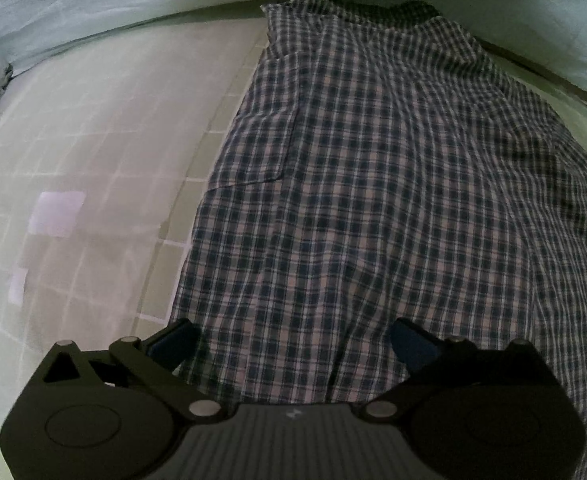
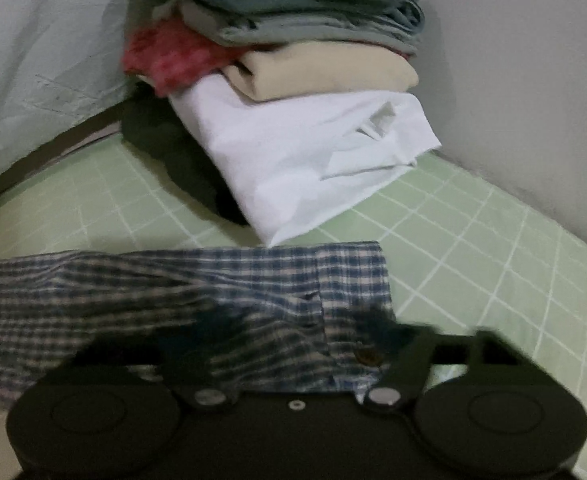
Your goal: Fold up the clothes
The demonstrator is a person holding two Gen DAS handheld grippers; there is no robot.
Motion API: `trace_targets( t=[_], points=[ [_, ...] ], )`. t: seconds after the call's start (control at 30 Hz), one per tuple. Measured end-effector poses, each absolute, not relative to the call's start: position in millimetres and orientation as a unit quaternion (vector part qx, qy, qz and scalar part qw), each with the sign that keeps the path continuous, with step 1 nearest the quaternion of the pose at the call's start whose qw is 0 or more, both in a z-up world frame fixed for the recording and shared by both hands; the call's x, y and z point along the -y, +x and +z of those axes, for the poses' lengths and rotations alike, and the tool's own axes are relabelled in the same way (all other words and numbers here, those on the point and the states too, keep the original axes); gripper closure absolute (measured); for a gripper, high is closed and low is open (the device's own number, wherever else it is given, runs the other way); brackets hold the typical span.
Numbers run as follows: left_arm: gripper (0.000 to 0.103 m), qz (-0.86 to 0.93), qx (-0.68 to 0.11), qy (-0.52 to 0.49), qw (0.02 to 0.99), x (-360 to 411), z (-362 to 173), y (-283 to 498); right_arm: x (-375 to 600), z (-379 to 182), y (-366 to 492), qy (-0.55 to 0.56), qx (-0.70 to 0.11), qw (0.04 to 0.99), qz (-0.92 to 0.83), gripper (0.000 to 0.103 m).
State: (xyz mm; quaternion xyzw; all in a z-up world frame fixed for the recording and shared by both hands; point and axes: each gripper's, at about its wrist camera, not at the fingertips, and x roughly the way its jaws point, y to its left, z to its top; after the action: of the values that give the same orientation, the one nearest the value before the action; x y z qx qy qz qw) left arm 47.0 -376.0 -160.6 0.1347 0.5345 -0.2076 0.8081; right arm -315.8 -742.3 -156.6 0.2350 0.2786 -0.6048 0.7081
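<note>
1. The plaid shirt (image 1: pixel 373 200) lies spread flat on the green gridded surface (image 1: pixel 93 120), collar end away from the left wrist camera. In the right wrist view its buttoned edge (image 2: pixel 367 356) runs just ahead of the claw.

2. The left claw (image 1: pixel 293 344) is spread fully wide over the near hem. Cloth lies between its fingertips (image 1: pixel 411 346), but nothing is pinched.

3. The right claw (image 2: pixel 289 332) is roughly half open and blurred. Its tips sit over the shirt's edge; whether they press on fabric cannot be told.

4. A stack of folded clothes (image 2: pixel 293 80) stands behind the shirt: a white garment (image 2: pixel 305 160) at the bottom, then beige, then grey, with a red item and a dark one to the side. The white garment's corner lies just beside the shirt's far edge.

5. Risks, as judged from this layout:
   - A shallow bite may catch one layer only, so the lower layer stays behind and the fold skews.
   - Uneven grip between the two claws may drag the shirt askew across the surface.
   - A wide lift or sweep toward the stack may snag the white garment or topple the stack.
   - Pinching at the button may let the cloth slip out.
</note>
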Motion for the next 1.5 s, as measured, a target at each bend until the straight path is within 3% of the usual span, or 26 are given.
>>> trace_targets(
  t=[0.03,0.07,0.17,0.37,0.57,0.73,0.8,0.83,0.87,0.93,1.07,1.3,1.5],
  points=[
    [0.000,-0.209,-0.533,0.135,0.809,375.8,-160.6,46.8,741.0,-154.6,-316.3,0.237,-0.280,0.707,-0.605,0.072],
    [0.000,-0.209,-0.531,0.135,0.810,375.6,-160.7,46.5,740.2,-152.8,-318.2,0.245,-0.277,0.709,-0.601,0.081],
    [0.000,-0.210,-0.525,0.133,0.814,375.3,-161.6,44.8,737.0,-147.3,-323.5,0.275,-0.259,0.716,-0.587,0.092],
    [0.000,-0.210,-0.512,0.128,0.823,373.5,-162.6,40.3,721.0,-129.3,-311.1,0.294,-0.224,0.736,-0.567,0.095],
    [0.000,-0.213,-0.504,0.128,0.827,371.4,-162.8,37.6,689.3,-88.2,-241.2,0.185,-0.240,0.828,-0.471,0.095],
    [0.000,-0.214,-0.507,0.129,0.825,372.2,-162.1,38.1,651.7,-67.3,-177.8,0.223,-0.212,0.895,-0.324,0.095],
    [0.000,-0.215,-0.508,0.131,0.824,372.1,-161.8,39.0,633.3,-72.8,-149.5,0.254,-0.229,0.908,-0.242,0.090],
    [0.000,-0.215,-0.508,0.131,0.824,371.9,-161.8,38.9,621.6,-77.1,-134.6,0.251,-0.252,0.910,-0.214,0.075],
    [0.000,-0.216,-0.507,0.130,0.824,371.6,-161.8,38.6,609.3,-80.1,-122.2,0.229,-0.276,0.911,-0.203,0.054],
    [0.000,-0.216,-0.506,0.130,0.825,371.2,-161.9,37.9,588.1,-81.6,-109.6,0.162,-0.305,0.916,-0.202,0.033],
    [0.000,-0.218,-0.508,0.131,0.823,371.3,-161.4,38.6,581.5,-80.1,-119.2,0.111,-0.308,0.917,-0.229,0.012],
    [0.000,-0.217,-0.530,0.115,0.812,375.7,-149.9,42.5,611.0,-91.4,-173.2,0.128,-0.313,0.870,-0.357,0.004],
    [0.000,-0.261,-0.476,0.126,0.830,395.6,-119.1,34.0,624.3,-116.7,-212.2,0.147,-0.336,0.829,-0.422,0.001]
  ],
)
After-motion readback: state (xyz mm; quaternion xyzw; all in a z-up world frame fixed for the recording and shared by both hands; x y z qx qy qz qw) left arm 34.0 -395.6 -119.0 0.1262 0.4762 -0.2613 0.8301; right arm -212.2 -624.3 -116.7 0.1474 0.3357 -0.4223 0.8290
